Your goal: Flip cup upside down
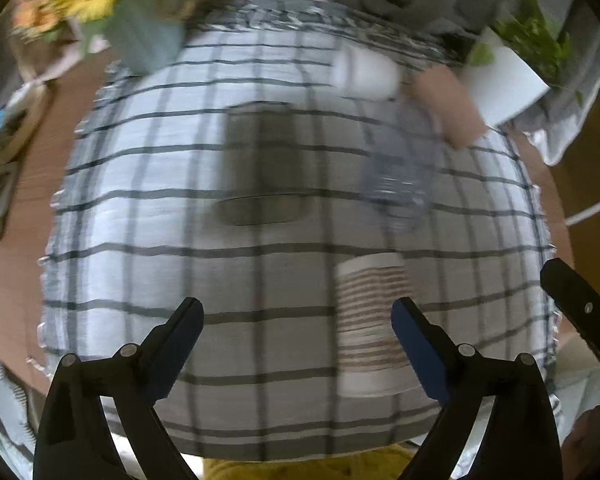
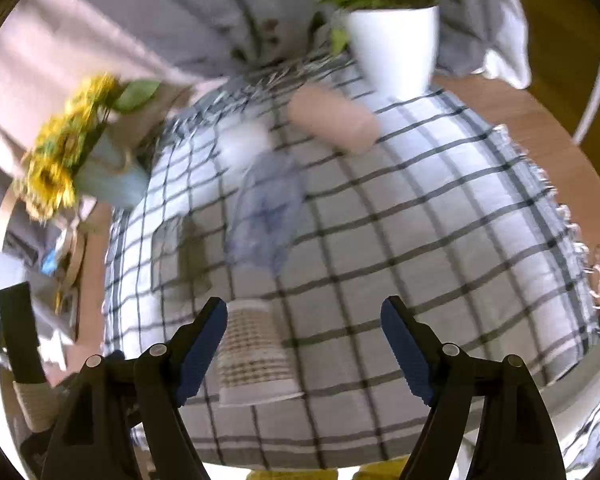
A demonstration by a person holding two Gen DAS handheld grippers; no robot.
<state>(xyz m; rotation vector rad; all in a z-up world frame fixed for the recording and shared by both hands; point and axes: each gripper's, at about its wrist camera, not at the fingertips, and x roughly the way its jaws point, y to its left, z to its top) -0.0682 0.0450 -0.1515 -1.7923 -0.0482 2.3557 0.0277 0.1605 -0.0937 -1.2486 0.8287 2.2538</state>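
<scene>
Both views are pretty blurry. Only the left wrist view catches the dark tin (image 1: 260,168) mid-table clearly; the right one shows the whole white plant pot (image 2: 394,46) at the far edge. The striped cup (image 1: 370,324) stands near the front edge, wide end down, just beside the left tongs' (image 1: 298,316) right finger. In the right view it's beside the right tongs' (image 2: 304,316) left finger. Both tongs hover released, holding nothing.
</scene>
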